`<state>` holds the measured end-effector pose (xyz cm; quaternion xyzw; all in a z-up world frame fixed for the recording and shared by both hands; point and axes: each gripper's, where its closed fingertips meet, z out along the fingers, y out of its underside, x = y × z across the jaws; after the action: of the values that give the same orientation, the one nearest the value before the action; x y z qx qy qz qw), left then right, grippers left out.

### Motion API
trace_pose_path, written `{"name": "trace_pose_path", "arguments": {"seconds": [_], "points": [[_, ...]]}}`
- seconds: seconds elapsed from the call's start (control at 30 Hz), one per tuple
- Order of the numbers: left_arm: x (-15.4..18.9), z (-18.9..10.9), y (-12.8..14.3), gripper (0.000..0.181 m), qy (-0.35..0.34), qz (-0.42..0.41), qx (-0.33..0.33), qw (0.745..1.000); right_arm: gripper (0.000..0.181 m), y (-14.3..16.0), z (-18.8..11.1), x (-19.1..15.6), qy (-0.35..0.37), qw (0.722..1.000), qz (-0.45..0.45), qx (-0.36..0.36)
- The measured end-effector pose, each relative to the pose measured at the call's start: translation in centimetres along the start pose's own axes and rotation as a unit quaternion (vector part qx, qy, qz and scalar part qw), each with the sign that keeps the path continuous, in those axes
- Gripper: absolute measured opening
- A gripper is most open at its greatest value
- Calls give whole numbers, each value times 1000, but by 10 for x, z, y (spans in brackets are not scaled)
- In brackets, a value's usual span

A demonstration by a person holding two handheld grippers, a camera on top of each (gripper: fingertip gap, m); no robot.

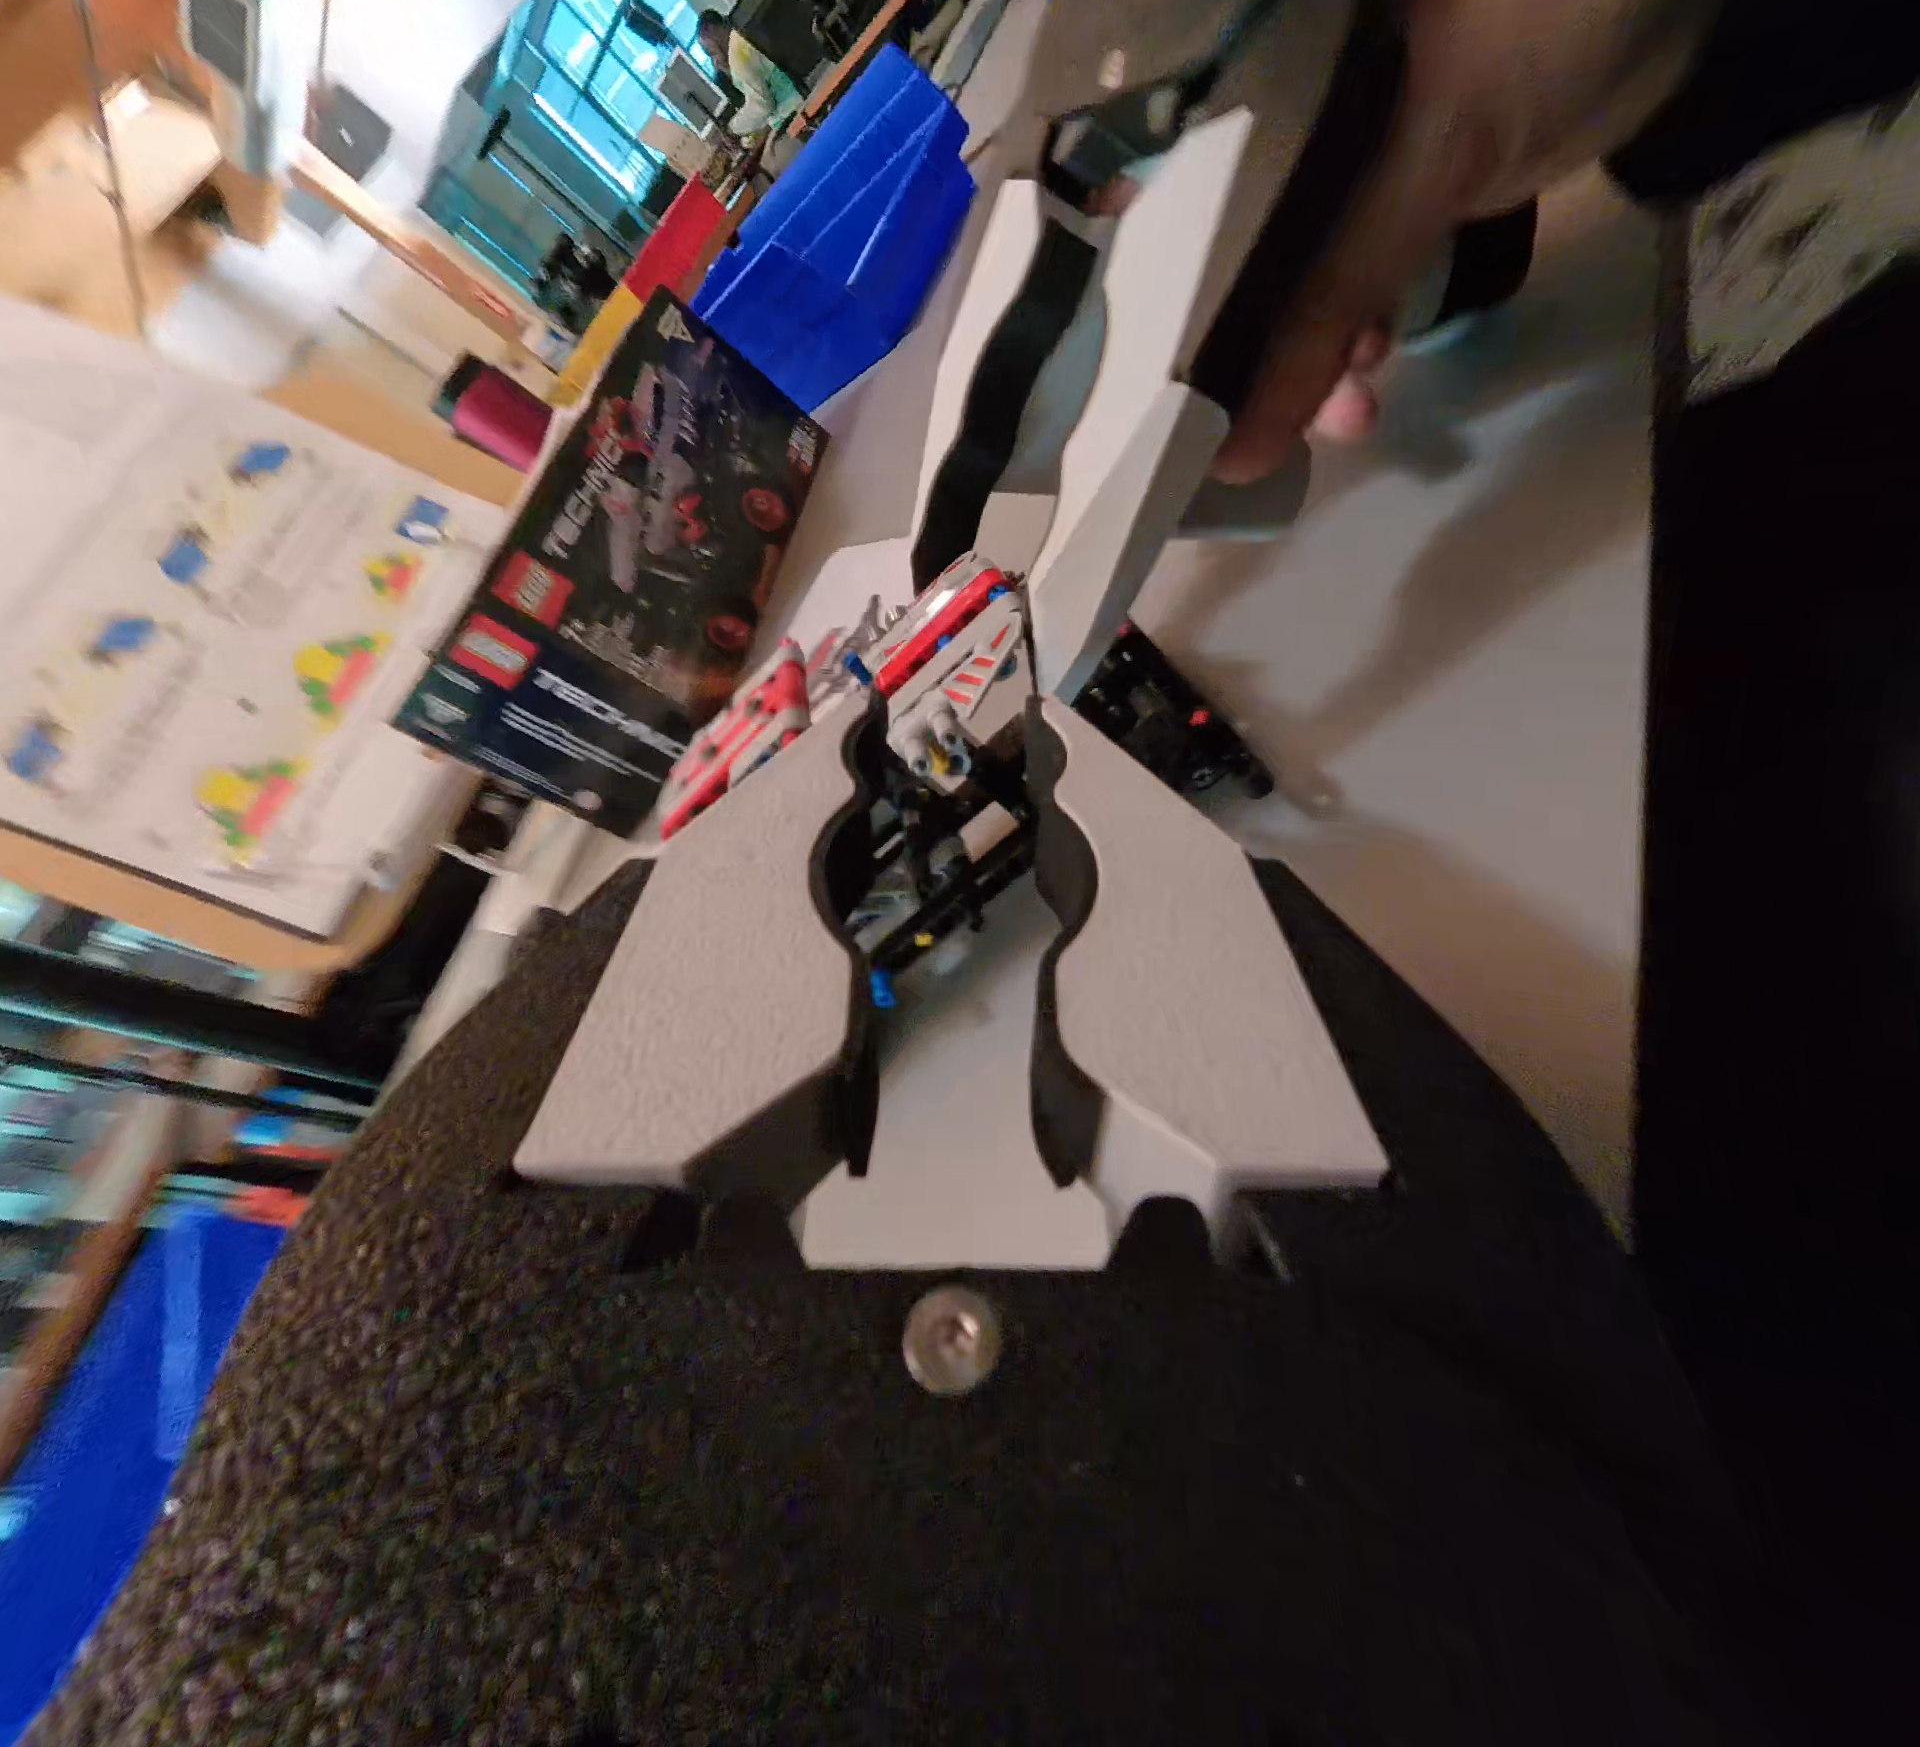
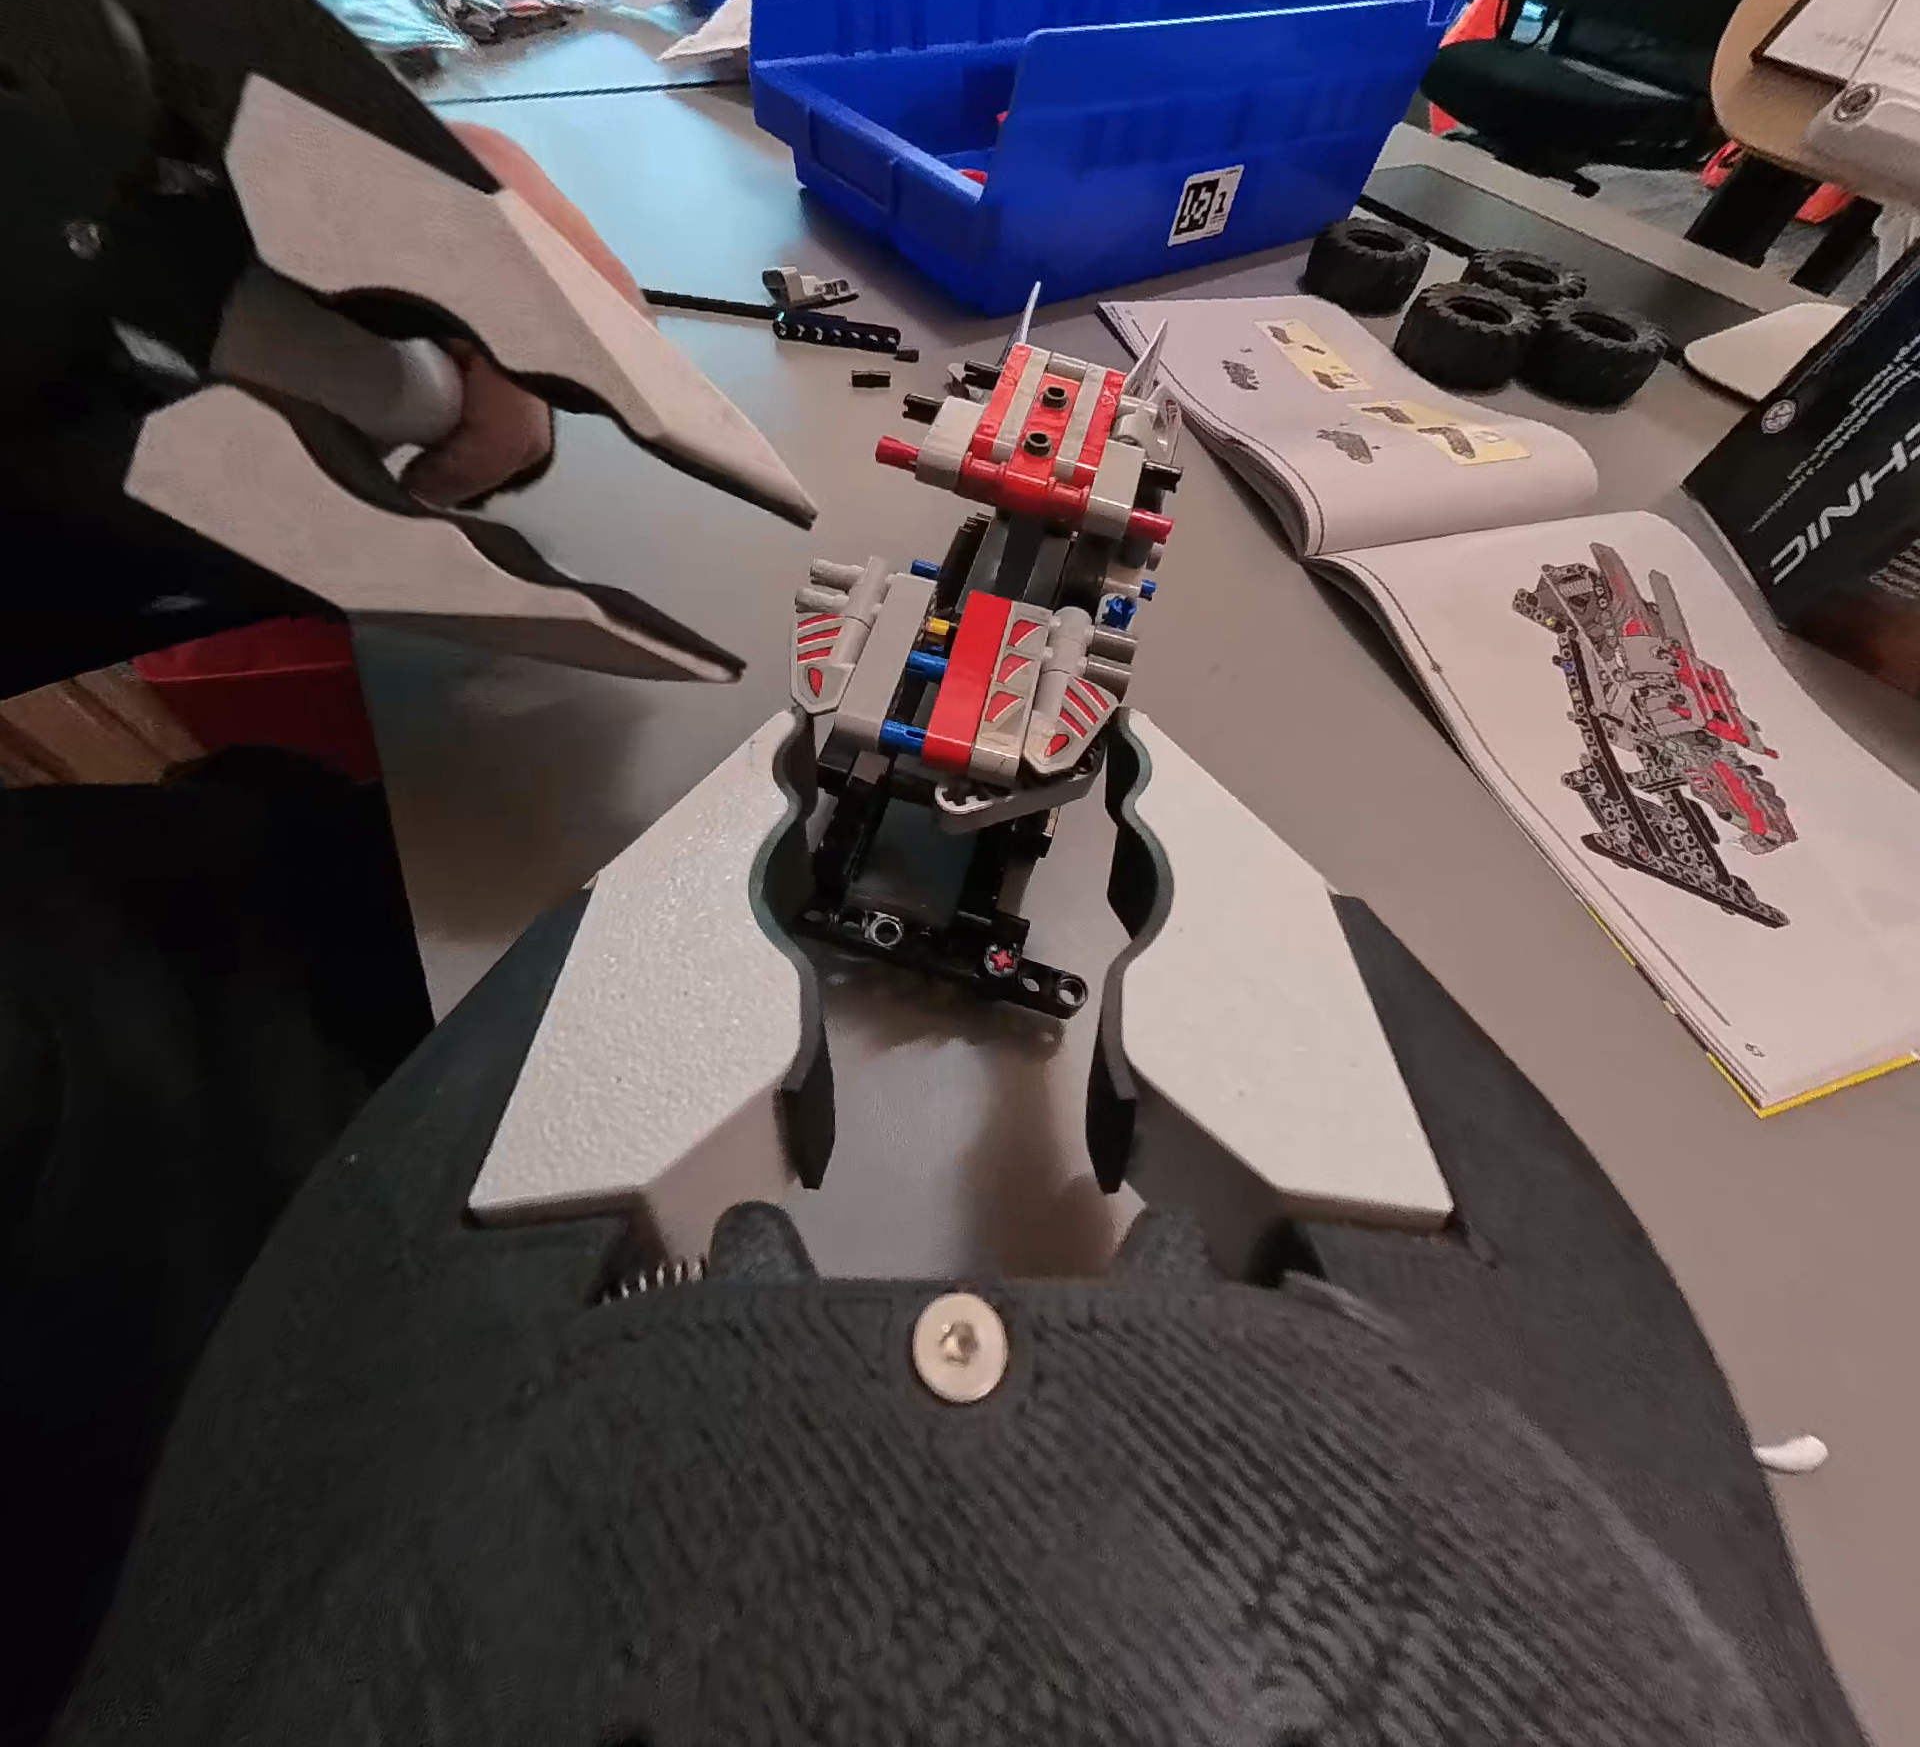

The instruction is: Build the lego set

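Note:
A red, grey and black lego model [image 2: 987, 658] stands tilted up on the grey table [image 2: 644, 762]. My right gripper [image 2: 961, 731] is shut on the lego model, with its pads against the black frame on both sides. My left gripper [image 2: 774, 591] is open and empty, a little to the left of the model and not touching it. In the left wrist view the model [image 1: 945, 648] shows just beyond my left gripper [image 1: 956, 721], with the right gripper [image 1: 982, 627] coming down onto it from above.
An open instruction booklet [image 2: 1558, 658] lies to the right. Several black tyres [image 2: 1475, 326] and a dark set box [image 2: 1829, 471] are behind it. Blue bins [image 2: 1091, 97] stand at the back, with small loose parts [image 2: 831, 326] in front. A red bin [image 2: 260, 689] is at the left.

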<state>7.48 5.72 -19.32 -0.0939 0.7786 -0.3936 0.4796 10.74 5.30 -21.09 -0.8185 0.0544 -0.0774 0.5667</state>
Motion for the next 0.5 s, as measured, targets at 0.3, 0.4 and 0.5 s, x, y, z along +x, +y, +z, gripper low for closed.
{"name": "trace_pose_path", "arguments": {"seconds": [0.3,0.4,0.5], "points": [[12,21,5,25,-30,252,-32,967,49,2,-2,2,5,1000,-8,-12],[12,22,5,24,-39,264,-34,963,48,3,-3,2,9,1000,-16,-16],[10,23,7,25,-43,263,-39,963,48,2,0,4,17,1000,-13,-15]]}}
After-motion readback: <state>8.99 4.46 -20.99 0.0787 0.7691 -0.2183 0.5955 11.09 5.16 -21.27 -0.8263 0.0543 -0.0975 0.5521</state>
